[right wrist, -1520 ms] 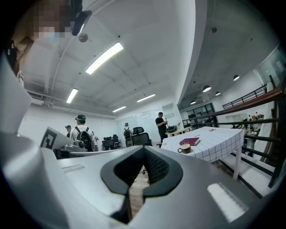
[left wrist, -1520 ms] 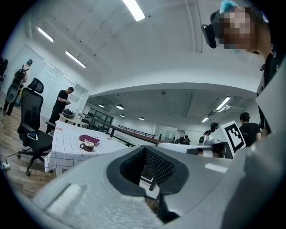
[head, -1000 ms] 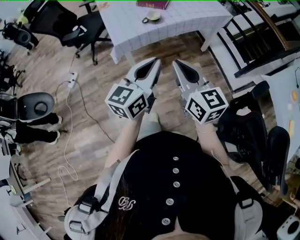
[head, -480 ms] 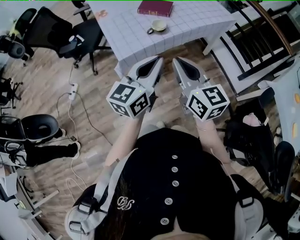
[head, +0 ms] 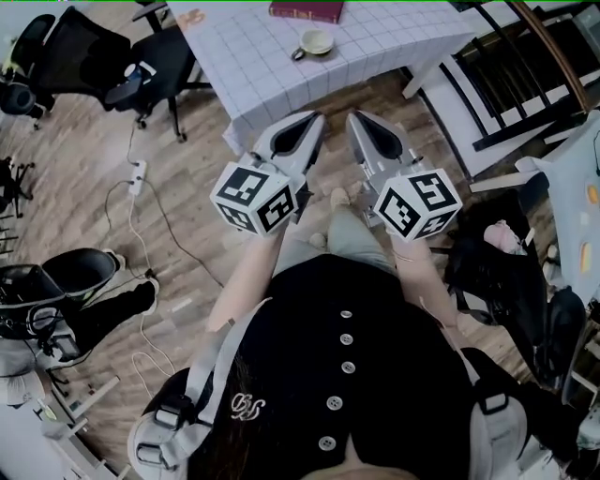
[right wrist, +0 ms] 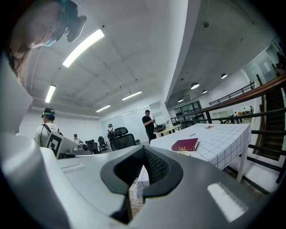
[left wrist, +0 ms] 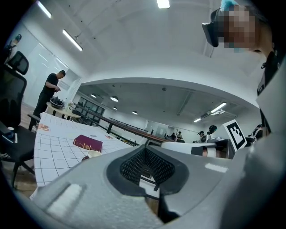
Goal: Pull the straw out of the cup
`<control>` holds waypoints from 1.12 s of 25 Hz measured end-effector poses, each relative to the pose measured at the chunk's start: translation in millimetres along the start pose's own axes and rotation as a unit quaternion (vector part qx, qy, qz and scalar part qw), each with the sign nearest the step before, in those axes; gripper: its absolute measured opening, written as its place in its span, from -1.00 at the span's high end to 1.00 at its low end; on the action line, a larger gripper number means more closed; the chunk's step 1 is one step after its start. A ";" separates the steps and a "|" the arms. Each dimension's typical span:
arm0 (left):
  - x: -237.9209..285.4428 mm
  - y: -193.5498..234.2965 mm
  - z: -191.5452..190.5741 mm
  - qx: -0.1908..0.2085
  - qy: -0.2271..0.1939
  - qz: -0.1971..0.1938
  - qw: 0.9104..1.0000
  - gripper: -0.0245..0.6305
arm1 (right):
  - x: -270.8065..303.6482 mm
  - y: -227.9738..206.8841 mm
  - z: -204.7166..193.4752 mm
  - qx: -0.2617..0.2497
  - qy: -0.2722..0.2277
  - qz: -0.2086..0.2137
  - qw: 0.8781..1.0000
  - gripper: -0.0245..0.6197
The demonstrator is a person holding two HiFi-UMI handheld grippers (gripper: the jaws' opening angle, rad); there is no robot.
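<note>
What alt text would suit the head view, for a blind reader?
Seen from above, a person holds a left gripper and a right gripper, both shut and empty, out toward a table with a checked cloth. A cup and a dark red book sit on it; office chairs stand on the wooden floor at left.

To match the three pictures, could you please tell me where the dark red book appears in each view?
Head view: book at the top edge, on the checked table.
Left gripper view: book left of centre.
Right gripper view: book right of centre.
Shared landmark: the cup beside it.
</note>
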State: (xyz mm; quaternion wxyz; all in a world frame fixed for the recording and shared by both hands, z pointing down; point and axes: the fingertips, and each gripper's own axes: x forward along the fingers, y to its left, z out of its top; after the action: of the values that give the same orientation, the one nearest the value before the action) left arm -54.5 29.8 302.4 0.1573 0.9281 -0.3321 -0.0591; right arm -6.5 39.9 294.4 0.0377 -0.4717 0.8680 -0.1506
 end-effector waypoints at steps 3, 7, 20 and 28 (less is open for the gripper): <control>6.1 10.0 -3.4 0.000 0.005 0.004 1.000 0.93 | 12.0 -7.1 -3.3 0.002 0.005 0.005 1.000 0.92; 21.1 31.1 -2.8 -0.003 0.004 0.011 1.000 0.93 | 34.1 -21.3 -5.4 0.006 0.010 0.011 1.000 0.92; 109.5 115.7 21.2 -0.008 -0.001 0.042 0.999 0.93 | 126.9 -101.2 17.1 0.009 0.029 0.031 0.999 0.92; 156.2 155.6 35.9 -0.005 -0.006 0.065 0.998 0.93 | 173.1 -142.8 32.8 0.005 0.039 0.051 0.998 0.92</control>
State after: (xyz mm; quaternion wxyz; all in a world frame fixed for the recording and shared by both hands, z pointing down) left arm -34.6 -192.1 319.3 0.1633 0.9036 -0.3920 -0.0563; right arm 20.0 -184.0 318.9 0.0136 -0.4201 0.8912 -0.1707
